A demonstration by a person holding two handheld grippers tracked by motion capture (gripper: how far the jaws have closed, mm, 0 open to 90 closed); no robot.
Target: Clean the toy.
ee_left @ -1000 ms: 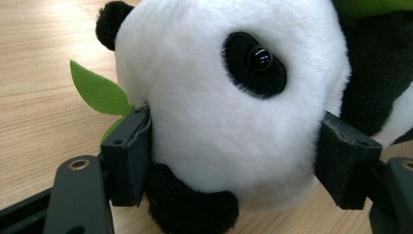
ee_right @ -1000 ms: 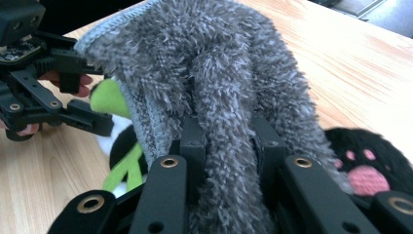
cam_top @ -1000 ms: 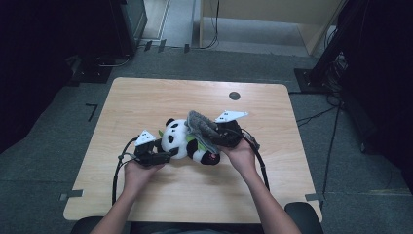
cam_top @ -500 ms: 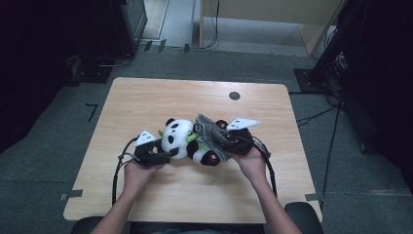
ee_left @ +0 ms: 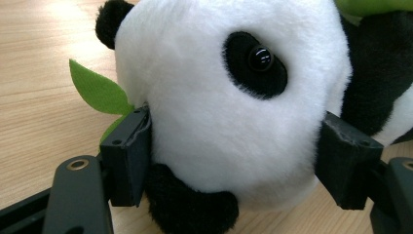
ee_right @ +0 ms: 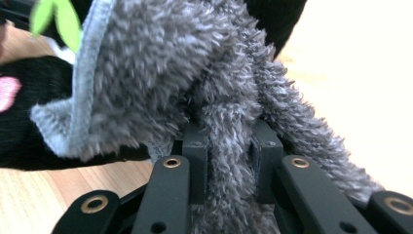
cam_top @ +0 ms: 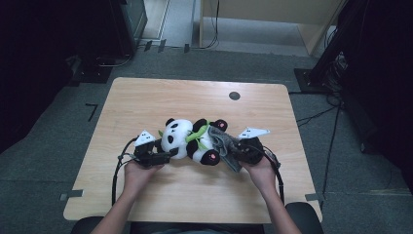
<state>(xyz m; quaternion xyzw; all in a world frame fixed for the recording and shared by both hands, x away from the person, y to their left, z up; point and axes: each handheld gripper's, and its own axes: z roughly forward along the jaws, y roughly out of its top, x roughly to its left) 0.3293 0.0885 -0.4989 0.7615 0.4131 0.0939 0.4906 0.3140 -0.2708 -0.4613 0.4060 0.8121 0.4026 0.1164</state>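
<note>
We note the panda plush toy (ee_left: 219, 122): soft matt pile, white and black, with a glossy hard bead eye (ee_left: 260, 57) and a flat felt-like green leaf (ee_left: 95, 90). The grey cloth (ee_right: 195, 83) is shaggy fleece with a smooth stitched hem. The gripper pads (ee_left: 129, 156) look like matt black rubber or foam. The table (cam_top: 170, 97) has pale wood-grain laminate with a smooth, low sheen.

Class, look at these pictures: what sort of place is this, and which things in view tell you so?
Probably a lab or recording room, not a home: a lone wooden table on grey carpet, cables trailing across the floor, and dark equipment racks around it.
</note>
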